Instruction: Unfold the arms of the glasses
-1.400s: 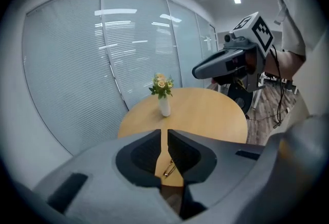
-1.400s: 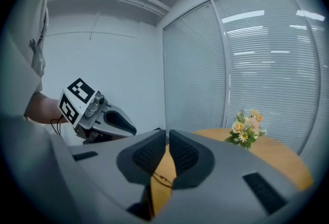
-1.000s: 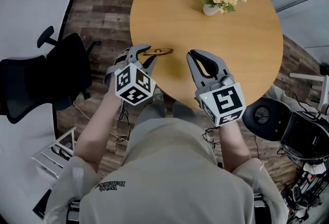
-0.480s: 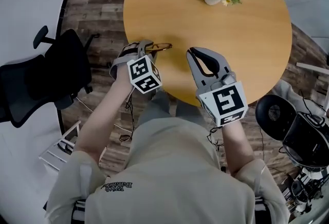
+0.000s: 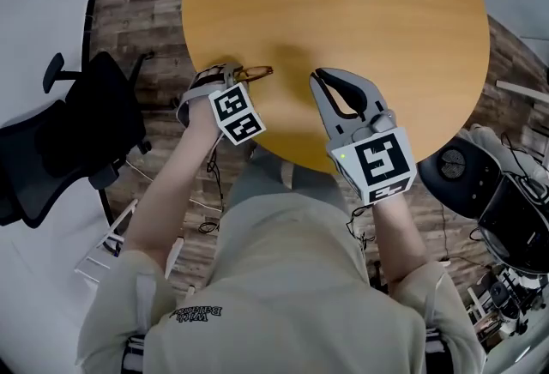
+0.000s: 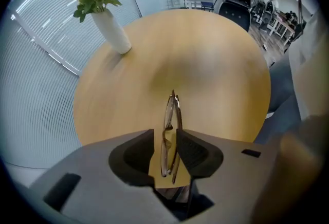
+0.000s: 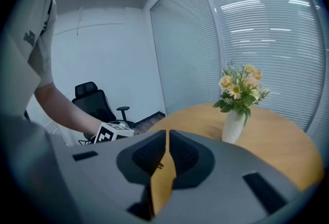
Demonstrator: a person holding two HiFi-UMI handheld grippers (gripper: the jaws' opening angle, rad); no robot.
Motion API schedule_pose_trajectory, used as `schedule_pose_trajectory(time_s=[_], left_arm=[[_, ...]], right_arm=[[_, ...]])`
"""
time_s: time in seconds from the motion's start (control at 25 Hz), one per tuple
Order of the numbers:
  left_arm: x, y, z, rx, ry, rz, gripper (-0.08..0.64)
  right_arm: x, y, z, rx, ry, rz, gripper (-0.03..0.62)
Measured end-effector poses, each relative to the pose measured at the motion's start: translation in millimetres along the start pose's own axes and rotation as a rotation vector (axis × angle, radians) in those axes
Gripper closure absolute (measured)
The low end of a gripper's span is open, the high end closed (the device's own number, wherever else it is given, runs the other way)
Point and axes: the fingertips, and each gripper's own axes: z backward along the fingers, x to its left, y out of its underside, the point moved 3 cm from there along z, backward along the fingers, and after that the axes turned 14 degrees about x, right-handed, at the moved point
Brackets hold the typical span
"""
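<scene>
By the round table's (image 5: 360,63) near edge, the left gripper (image 5: 233,72) grips the folded glasses (image 5: 256,71) between its jaws. The right gripper (image 5: 316,77) hovers near it, clenched on nothing.

Head view looks steeply down; both gripper views share the table (image 5: 343,46).

The left gripper (image 5: 233,72) is held forward on a bare, outstretched left forearm (image 5: 167,192), its jaws closed on the folded glasses (image 6: 169,130), which are clamped edge-on between the pads. The right gripper (image 5: 319,82) is held just beside it on the right forearm (image 5: 390,231), jaws brought together with nothing between them.
</scene>
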Motion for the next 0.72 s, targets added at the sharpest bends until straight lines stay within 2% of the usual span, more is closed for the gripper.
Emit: schedule_pose_trajectory(time_s=[0.48, 0.6, 0.72], left_arm=[[0, -2, -23, 0.036, 0.033, -0.015, 0.424], [1, -3, -25, 0.039, 0.031, -0.023, 0.472], [0, -3, -26, 0.037, 0.032, -0.020, 0.490]], right_arm=[[-9, 12, -11, 0.031, -0.006, -0.031, 0.552], [-12, 17, -12, 0.043, 0.002, -0.033, 0.552], [-13, 18, -13, 0.045, 0.005, -0.034, 0.552]])
